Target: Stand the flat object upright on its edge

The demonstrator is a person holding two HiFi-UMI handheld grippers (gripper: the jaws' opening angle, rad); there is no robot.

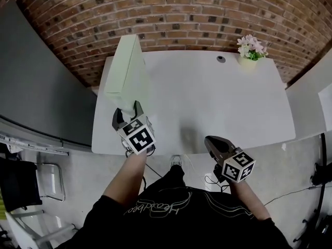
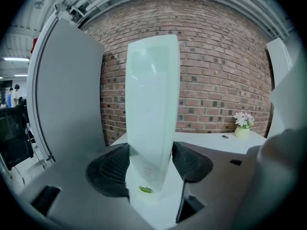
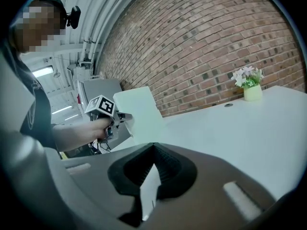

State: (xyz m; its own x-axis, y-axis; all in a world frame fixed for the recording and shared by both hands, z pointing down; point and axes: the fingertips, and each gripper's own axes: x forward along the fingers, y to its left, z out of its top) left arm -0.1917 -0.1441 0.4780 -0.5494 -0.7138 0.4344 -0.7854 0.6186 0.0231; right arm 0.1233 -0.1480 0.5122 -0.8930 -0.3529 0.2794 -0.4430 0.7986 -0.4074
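Note:
A pale green flat object (image 1: 127,69) stands upright on its long edge at the left side of the white table (image 1: 218,102). My left gripper (image 1: 128,114) holds its near end at the table's front edge. In the left gripper view the object (image 2: 151,104) rises tall between the two dark pads (image 2: 108,169), which lie against its sides. My right gripper (image 1: 211,140) hangs just off the table's front edge, shut with nothing in it; its pads (image 3: 168,169) meet. The right gripper view also shows the object (image 3: 136,111) and the left gripper (image 3: 125,119) on it.
A small pot of pink flowers (image 1: 250,48) stands at the table's far right corner, next to a round grommet (image 1: 221,59). A brick wall (image 1: 207,9) runs behind the table. A grey partition (image 1: 41,87) stands to the left, with a chair (image 1: 49,183) below it.

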